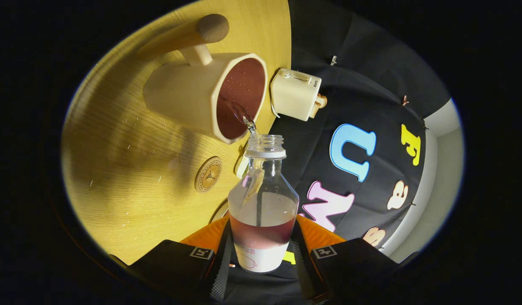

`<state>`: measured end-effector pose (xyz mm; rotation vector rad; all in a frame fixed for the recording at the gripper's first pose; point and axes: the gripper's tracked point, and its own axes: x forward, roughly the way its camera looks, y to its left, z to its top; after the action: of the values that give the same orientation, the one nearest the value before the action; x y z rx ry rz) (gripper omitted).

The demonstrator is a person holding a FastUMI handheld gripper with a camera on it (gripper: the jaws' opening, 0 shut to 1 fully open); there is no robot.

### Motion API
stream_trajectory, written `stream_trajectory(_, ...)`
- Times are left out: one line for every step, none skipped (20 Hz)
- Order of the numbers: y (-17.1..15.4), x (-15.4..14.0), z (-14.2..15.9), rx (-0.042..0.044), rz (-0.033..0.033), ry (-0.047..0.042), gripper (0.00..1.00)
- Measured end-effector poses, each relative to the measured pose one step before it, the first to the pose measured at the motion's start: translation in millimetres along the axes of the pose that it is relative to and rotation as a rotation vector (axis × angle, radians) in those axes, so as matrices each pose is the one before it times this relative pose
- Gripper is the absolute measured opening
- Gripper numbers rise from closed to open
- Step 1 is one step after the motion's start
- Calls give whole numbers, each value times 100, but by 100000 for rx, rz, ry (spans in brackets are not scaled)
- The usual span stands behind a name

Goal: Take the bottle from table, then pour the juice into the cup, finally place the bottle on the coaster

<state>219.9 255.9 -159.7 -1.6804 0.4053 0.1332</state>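
Note:
A clear bottle [263, 203] with a white label band and reddish juice in its lower part sits between my fingers, and my gripper [262, 250] is shut on it. The bottle is tilted, its open mouth pointing at a cream cup [201, 99] with a wooden handle. A thin stream of juice runs from the mouth over the cup's rim, and dark red juice fills the cup. A round wooden coaster [208, 174] lies on the wooden table [117, 169] between the cup and my fingers, beside the bottle's neck.
A small cream toaster [295, 94] with bread in its slot stands just beyond the cup at the table's edge. A small white thing [242, 166] lies next to the bottle's neck. Droplets speckle the tabletop near the cup.

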Motion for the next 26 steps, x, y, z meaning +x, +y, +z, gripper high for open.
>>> stream_trajectory(-76,11,-3,-456,-224,-110,69)
stream_trajectory(-64,99,56,-579,-444,-75,69)
stream_trajectory(-38,35,-48,-415,-335,-147,69)
stream_trajectory(-74,-123,32,-394,-424,-155,69)
stream_trajectory(-92,5,21,-609,-513,-142,69)
stream_trajectory(-189,-196,-52,-671,-495,-234,69)
stream_trajectory(-134,-71,79,-849,-669,-235,69)
stream_trajectory(-78,62,98,-770,-674,-223,69)
stream_trajectory(-94,-147,-38,-683,-725,-297,69)
stream_trajectory(-97,-2,109,-677,-449,-213,69)
stream_trajectory(-17,3,67,-556,-12,-329,69)
stream_trajectory(88,70,-9,-569,-301,-179,69)
stream_trajectory(-44,-127,18,-608,-259,-133,69)
stream_trajectory(-84,69,61,-712,-370,-151,69)
stream_trajectory(-92,-24,0,-622,-515,-329,69)
stream_trajectory(-101,3,79,-745,-663,-237,69)
stream_trajectory(-186,-113,121,-880,-558,-328,69)
stream_trajectory(-179,149,-76,-960,-706,-206,69)
stream_trajectory(-262,-63,137,-964,-589,-481,69)
stream_trajectory(-181,106,139,-695,-520,-437,69)
stream_trajectory(-175,-53,131,-810,-589,-590,69)
stream_trajectory(-141,142,132,-889,-638,-730,69)
stream_trajectory(-186,-85,87,-894,-675,-621,69)
stream_trajectory(-126,-15,32,-848,-400,-551,69)
stream_trajectory(-28,-59,86,-804,-296,-314,69)
stream_trajectory(53,3,110,-677,-309,-204,69)
